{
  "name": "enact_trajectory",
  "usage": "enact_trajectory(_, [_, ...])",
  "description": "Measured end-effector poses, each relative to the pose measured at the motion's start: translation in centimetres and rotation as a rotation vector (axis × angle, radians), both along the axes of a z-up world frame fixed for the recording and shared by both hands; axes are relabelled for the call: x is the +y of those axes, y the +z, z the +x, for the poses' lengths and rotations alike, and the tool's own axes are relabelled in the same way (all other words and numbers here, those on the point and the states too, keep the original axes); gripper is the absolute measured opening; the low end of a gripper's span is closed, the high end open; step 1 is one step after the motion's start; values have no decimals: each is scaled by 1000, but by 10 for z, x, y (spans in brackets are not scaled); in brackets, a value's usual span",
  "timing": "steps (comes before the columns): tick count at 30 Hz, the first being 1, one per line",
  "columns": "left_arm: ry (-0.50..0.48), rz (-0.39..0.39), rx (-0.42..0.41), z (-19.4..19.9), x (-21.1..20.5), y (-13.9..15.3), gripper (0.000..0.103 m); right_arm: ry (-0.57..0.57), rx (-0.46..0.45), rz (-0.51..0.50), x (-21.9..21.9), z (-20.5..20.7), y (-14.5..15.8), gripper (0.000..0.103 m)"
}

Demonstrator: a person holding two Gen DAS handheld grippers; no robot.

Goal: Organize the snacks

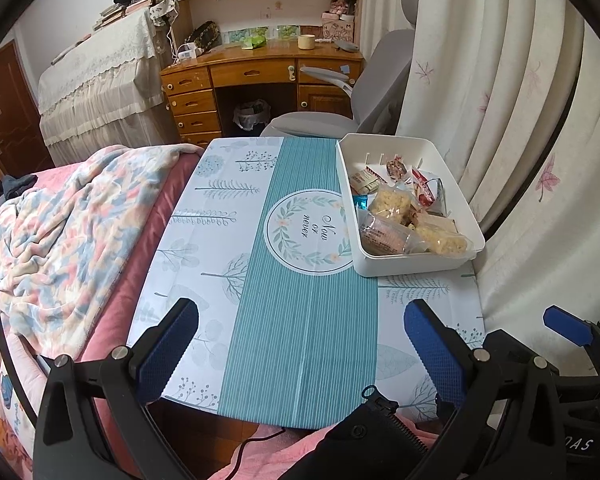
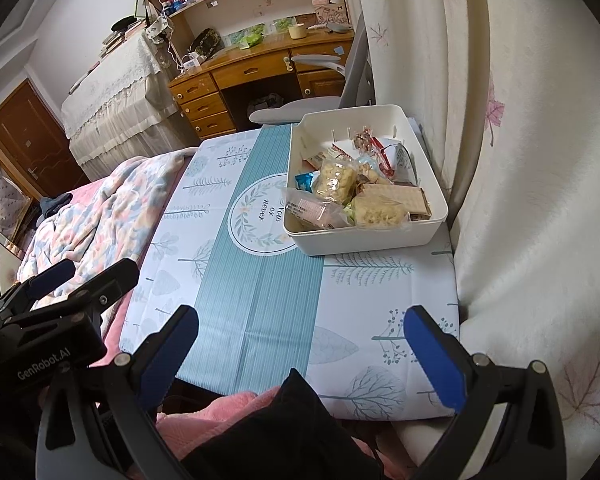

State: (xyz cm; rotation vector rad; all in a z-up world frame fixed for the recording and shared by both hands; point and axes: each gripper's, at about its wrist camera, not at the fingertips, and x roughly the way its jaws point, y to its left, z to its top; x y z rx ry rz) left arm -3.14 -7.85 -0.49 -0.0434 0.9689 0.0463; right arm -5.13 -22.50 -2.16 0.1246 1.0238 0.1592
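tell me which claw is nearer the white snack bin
Right, by a little. The right claw sits below the white bin, on its side of the table; the left claw is off to the left.

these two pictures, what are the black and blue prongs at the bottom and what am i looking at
Those prongs are handheld grippers, one in each of a person's hands, each with a wide-angle camera looking along its two fingers. One picture is from the left gripper, the other from the right gripper. Both are open and hold nothing. Each view also catches the other gripper at its edge. Ahead is a small table with a teal and white leaf-print cover. On its far right side sits a white bin filled with wrapped snacks. A bed with a floral blanket lies to the left, curtains to the right.
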Motion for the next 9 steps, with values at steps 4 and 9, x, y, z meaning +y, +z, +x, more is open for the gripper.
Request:
enact_trajectory(4, [0,0,0,-1,0,-1,102,-1,0,-1,0,0,0,103])
enact_trajectory(9, [3,-2,0,-5,0,0,102,-1,1,0,1,0,0,103])
